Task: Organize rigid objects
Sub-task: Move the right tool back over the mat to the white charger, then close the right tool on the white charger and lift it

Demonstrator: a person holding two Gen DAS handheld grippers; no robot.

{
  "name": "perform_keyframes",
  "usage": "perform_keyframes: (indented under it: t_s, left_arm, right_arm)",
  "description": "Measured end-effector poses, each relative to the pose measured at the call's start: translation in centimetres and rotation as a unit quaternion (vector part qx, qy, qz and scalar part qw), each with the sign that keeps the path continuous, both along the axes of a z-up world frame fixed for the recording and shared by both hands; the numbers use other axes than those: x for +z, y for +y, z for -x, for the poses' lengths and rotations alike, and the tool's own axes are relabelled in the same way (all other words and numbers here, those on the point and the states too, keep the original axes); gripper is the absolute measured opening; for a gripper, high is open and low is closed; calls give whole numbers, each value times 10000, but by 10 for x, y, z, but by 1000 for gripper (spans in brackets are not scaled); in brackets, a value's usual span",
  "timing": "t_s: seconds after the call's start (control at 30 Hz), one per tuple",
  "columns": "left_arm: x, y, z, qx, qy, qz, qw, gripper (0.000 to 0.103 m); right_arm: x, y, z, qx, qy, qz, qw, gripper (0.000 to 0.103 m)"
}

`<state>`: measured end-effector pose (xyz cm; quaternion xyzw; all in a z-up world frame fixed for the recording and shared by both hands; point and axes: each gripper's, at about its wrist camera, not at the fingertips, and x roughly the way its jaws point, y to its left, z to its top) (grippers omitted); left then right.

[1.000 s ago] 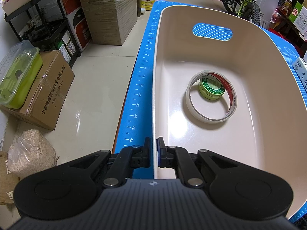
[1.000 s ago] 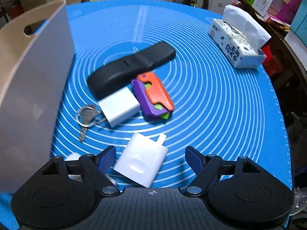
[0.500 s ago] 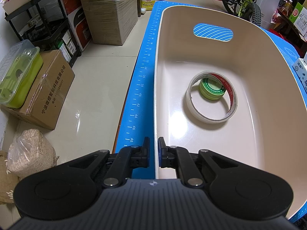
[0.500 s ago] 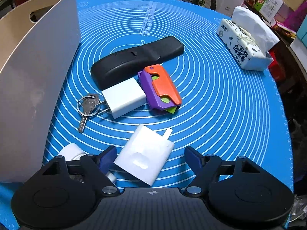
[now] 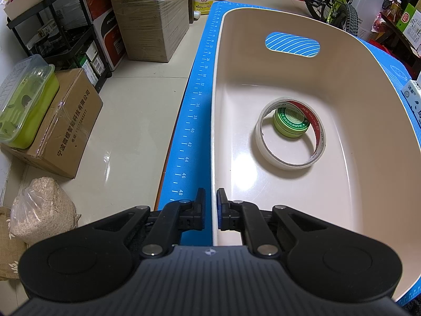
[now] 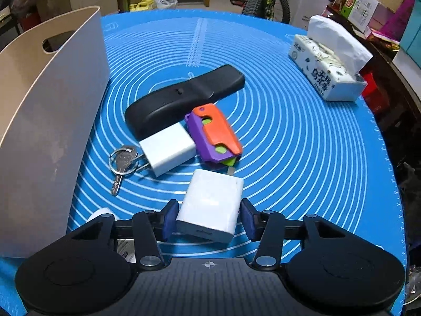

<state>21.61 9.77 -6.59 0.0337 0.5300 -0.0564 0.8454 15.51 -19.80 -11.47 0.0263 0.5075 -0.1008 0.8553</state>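
My left gripper (image 5: 211, 212) is shut on the near rim of the beige bin (image 5: 213, 131). Inside the bin lie a roll of tape (image 5: 265, 152) and a green tin (image 5: 290, 125) within its ring. My right gripper (image 6: 208, 218) is closing on a white charger (image 6: 210, 205) that lies on the blue mat; both pads meet its sides. Beyond it lie a second white charger (image 6: 168, 150), a bunch of keys (image 6: 122, 163), a purple and orange toy knife (image 6: 215, 134) and a black case (image 6: 181, 100).
The bin's outer wall (image 6: 47, 105) stands left of the right gripper, with a small white object (image 6: 101, 213) at its foot. A tissue pack (image 6: 326, 68) sits at the far right of the mat. Cardboard boxes (image 5: 150, 15) and a bicycle (image 5: 334, 2) stand on the floor.
The right jaws have narrowed from wide open until they are against the white charger, which now lies square between them instead of askew. The left gripper has not moved.
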Motion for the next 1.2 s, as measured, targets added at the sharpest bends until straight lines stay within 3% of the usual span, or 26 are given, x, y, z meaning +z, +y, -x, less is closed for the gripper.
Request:
perform_keyframes:
  t_s: [0.27,0.57,0.93,1.0,1.13,1.2]
  left_arm:
    - [0,0,0,-2,-1,0,10000,12]
    - [0,0,0,-4,-2,-1,10000,12]
    - [0,1,1,-2,-3,-1,10000,12]
    - [0,1,1,-1,-3,5,10000,12]
    - [0,1,1,1,-2,4,10000,12]
    - [0,1,1,0,-5,0,10000,12]
  right_arm:
    - [11,-3,0,-29,-221,155,9996,53]
    - [4,-5,-3,21,89,282,9996,51]
    - [-9,-18,-8,-5,388,43,9992,52]
    - [-9,-18,-11,74,425,111,9990,58]
    - [-9,-20,-13,153,401,99,9990,58]
    - [-10,-23,-13,157,317,-6,9994,51]
